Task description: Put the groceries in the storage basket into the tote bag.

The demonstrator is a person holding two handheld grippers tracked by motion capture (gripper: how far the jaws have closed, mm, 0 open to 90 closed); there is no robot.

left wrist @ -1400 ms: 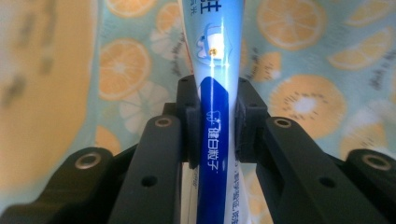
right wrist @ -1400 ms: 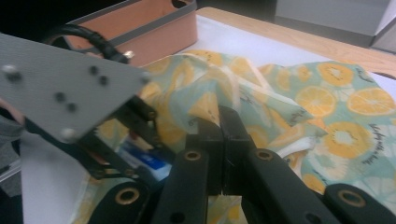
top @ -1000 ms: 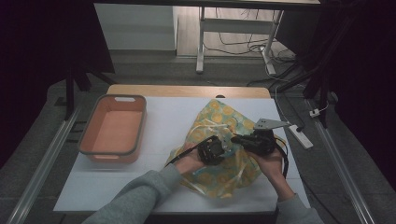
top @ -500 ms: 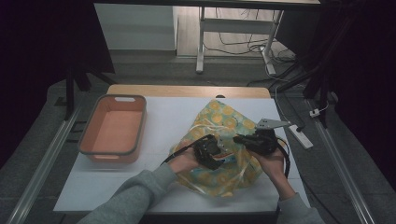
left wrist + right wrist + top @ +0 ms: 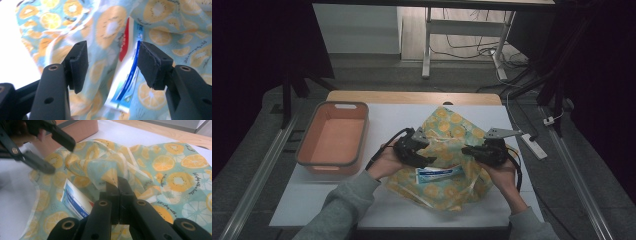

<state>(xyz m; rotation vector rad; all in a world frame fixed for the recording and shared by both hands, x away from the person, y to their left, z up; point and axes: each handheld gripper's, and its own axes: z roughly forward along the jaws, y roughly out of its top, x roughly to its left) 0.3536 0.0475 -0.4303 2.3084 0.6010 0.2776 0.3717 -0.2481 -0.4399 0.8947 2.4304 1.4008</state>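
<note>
A teal cloth bag printed with orange slices lies on the white table. A white and blue toothpaste tube rests on its lower layer, at the mouth. My left gripper hovers just left of the tube. Its jaws have just been opening and stand apart, touching nothing. In the left gripper view the tube lies beyond the left gripper, free of its pads. My right gripper is shut on a raised fold of the bag, holding the edge up over the tube.
An orange tray stands on the table's left side, close to my left hand. A white power strip lies past the table's right edge. Bare white table lies in front of the tray.
The left gripper's jaws have opened and it has drawn back to the left and upward. The toothpaste tube now lies on the bag. The right gripper has kept still.
</note>
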